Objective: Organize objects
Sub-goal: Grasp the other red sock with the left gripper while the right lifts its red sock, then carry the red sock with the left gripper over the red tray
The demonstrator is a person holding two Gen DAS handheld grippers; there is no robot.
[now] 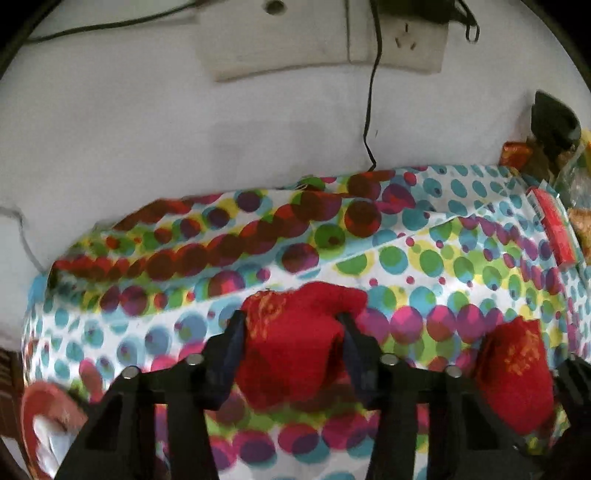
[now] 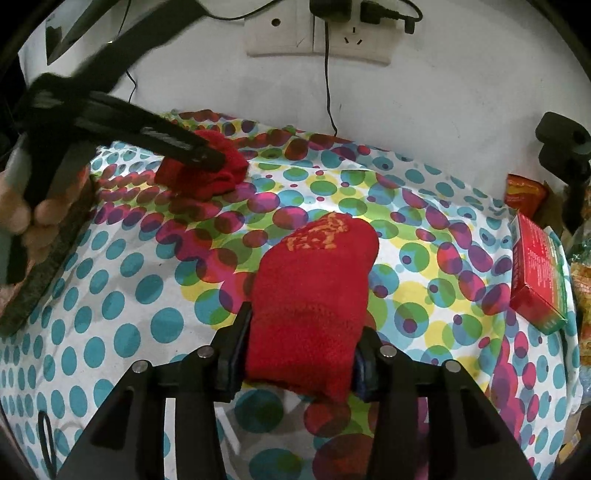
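Note:
Two red socks with gold lettering are over a table covered in a dotted cloth [image 2: 122, 295]. My left gripper [image 1: 291, 321] is shut on one red sock [image 1: 291, 343], bunched between its fingers and held above the cloth. The right wrist view shows that gripper [image 2: 207, 157] at upper left with the same sock [image 2: 210, 173]. My right gripper [image 2: 303, 332] is shut on the second red sock [image 2: 314, 295], which extends forward over the cloth. This sock also shows at the right in the left wrist view [image 1: 517, 373].
A red and green box [image 2: 539, 273] lies at the table's right edge, with snack packets [image 2: 524, 192] behind it. A wall socket [image 2: 317, 33] with black cables hangs on the white wall beyond. A black clamp [image 2: 561, 147] stands at far right. A red-rimmed dish [image 1: 44, 424] sits at lower left.

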